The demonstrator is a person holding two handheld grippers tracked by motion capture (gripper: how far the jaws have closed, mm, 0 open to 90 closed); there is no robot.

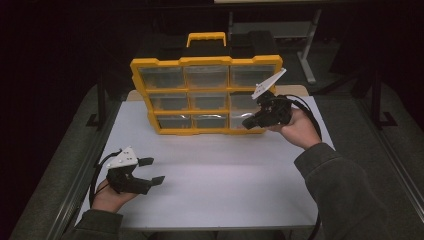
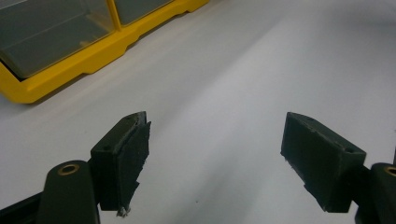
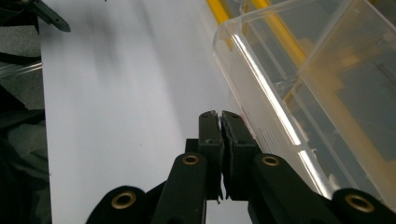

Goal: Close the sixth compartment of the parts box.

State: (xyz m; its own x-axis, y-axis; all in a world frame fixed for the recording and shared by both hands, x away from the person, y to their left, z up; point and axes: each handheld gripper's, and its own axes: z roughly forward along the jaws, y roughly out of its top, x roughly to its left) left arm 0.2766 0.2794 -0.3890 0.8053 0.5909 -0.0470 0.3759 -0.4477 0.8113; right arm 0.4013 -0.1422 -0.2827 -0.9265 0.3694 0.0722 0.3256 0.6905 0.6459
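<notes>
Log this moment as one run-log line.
scene: yellow organizer case on white table | left gripper: open, empty | right gripper: shut, beside clear bin

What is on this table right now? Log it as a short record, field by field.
surface: white table
main item: yellow organizer case, propped up at the far side, with a handle on top and a grid of clear compartments
left claw: open, nothing between its pads, near the table's front left corner
right claw: shut, holds nothing, next to the case's lower right clear bin; contact cannot be told
hands: one on each claw, forearms coming in from the near edge
</notes>
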